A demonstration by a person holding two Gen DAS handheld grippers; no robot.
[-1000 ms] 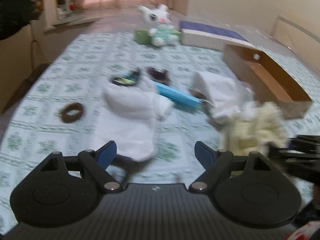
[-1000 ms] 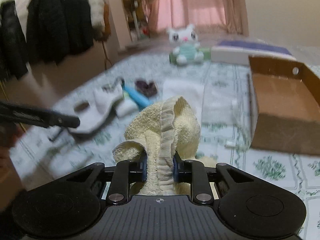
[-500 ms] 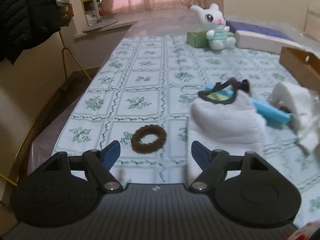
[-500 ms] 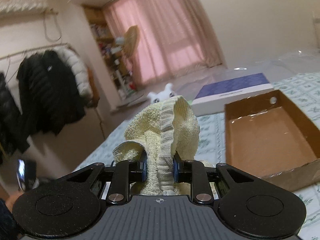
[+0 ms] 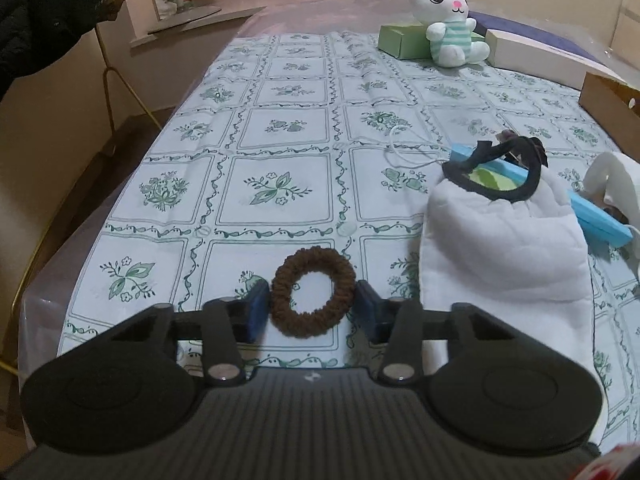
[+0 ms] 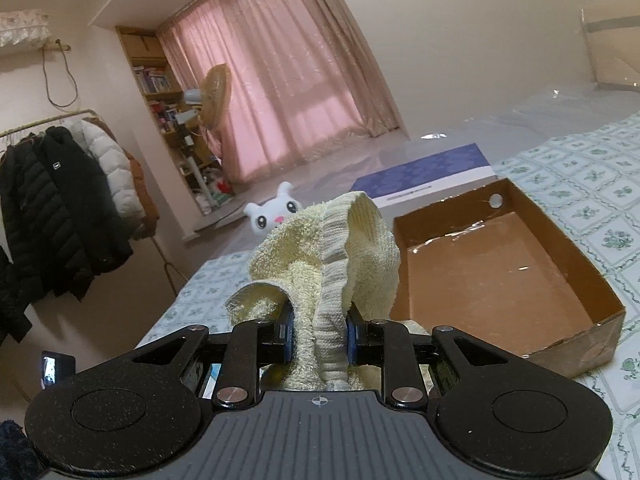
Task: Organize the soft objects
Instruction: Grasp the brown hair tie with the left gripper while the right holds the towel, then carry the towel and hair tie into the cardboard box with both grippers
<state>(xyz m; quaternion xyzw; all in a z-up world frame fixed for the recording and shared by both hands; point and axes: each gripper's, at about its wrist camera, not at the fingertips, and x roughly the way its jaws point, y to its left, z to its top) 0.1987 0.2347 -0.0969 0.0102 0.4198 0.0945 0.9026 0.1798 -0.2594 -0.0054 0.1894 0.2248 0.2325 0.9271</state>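
Note:
A brown hair scrunchie lies flat on the flowered tablecloth near its front edge. My left gripper is down over it. Its jaws are closing, and the blue pads stand right at the ring's two sides, while the ring still looks round. My right gripper is shut on a bunched pale yellow towel and holds it up in the air. An open brown cardboard box sits just right of and beyond the towel.
A white padded cloth with a black-rimmed item on it lies right of the scrunchie. Near it are a blue flat piece and a white rolled cloth. A plush bunny and a green box stand at the back. The table edge drops off at left.
My left gripper swung left from the white cloth, came down over the scrunchie, and its jaws narrowed around it. My right gripper rose with the towel and tilted toward the box.

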